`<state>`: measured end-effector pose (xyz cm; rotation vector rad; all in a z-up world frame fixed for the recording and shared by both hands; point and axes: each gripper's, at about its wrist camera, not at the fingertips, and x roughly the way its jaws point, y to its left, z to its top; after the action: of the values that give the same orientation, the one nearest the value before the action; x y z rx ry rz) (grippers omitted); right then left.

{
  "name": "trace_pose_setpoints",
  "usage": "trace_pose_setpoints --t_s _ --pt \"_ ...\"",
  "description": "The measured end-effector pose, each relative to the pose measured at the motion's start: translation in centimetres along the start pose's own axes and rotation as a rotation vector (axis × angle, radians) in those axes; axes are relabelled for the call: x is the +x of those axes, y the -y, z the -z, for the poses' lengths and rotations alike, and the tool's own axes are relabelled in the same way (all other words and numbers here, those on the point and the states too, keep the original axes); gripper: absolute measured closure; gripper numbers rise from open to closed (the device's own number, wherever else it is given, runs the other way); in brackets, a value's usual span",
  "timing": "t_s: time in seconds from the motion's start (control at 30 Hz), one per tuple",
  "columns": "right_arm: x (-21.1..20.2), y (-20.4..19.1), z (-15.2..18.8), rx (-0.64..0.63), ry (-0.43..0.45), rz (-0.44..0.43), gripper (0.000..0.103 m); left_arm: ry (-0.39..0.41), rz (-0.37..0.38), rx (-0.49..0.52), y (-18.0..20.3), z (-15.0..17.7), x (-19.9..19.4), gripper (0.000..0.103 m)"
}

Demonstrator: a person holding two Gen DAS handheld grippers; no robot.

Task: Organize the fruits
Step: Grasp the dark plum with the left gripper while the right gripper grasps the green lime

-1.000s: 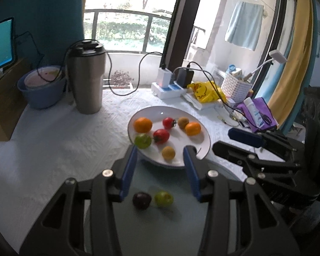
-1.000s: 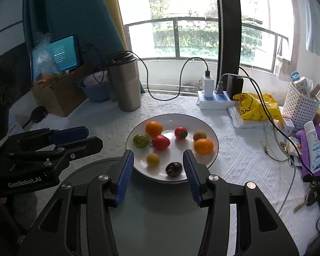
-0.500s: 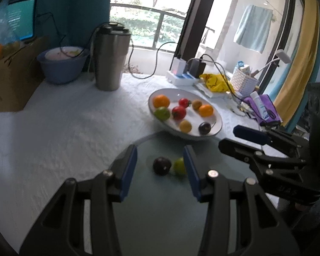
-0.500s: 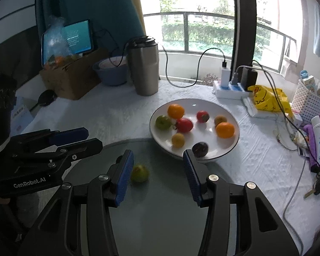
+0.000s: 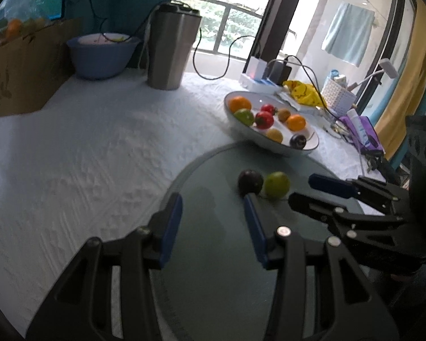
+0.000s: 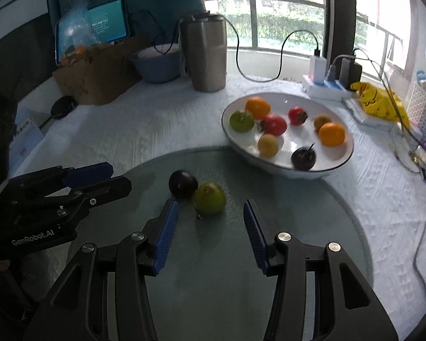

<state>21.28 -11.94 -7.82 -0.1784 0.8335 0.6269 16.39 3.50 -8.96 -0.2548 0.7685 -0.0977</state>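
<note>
Right wrist | left claw [image 6: 99, 176] body reads "GenRobot.AI" | empty

Fruits in white bowl [image 6: 338, 167]: eight — two oranges, two red, one green, two yellow-brown, one dark. On glass disc [image 6: 312, 227]: one dark fruit [image 6: 182, 183], one green fruit [image 6: 209, 198].

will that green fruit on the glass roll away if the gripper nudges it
Probably: the green fruit is round and sits loose on the smooth glass disc. The dark fruit touching it may block rolling that way. The open right gripper looks wide enough to straddle it.
</note>
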Motion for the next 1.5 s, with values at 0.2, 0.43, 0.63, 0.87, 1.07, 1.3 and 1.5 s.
trace_pose_setpoints --t_s 0.2,0.43,0.63,0.87,1.07,1.3,1.5 --pt "1.2 0.0 -0.2 -0.009 -0.024 -0.016 0.052 -0.010 0.007 0.000 -0.3 -0.1 0.5 0.056" --pt "2.6 0.8 -0.8 0.004 -0.046 -0.022 0.052 -0.036 0.008 0.001 -0.2 -0.3 1.5 0.056" --pt "2.8 1.3 -1.3 0.024 -0.039 -0.050 0.053 -0.043 0.004 0.002 0.0 -0.6 2.0 0.056" --pt "3.2 1.3 -1.5 0.014 -0.048 -0.092 0.074 -0.054 0.003 0.019 0.6 -1.0 2.6 0.056" --pt "2.3 1.8 -1.7 0.023 -0.024 -0.099 0.074 -0.056 0.014 0.041 1.7 -1.5 2.9 0.056" --pt "0.8 3.6 -1.8 0.052 0.013 -0.086 0.074 -0.079 0.024 0.067 3.2 -2.1 4.3 0.056" --pt "0.5 5.1 -1.5 0.078 0.024 -0.084 0.074 -0.108 0.018 0.087 4.4 -2.6 5.8 0.056"
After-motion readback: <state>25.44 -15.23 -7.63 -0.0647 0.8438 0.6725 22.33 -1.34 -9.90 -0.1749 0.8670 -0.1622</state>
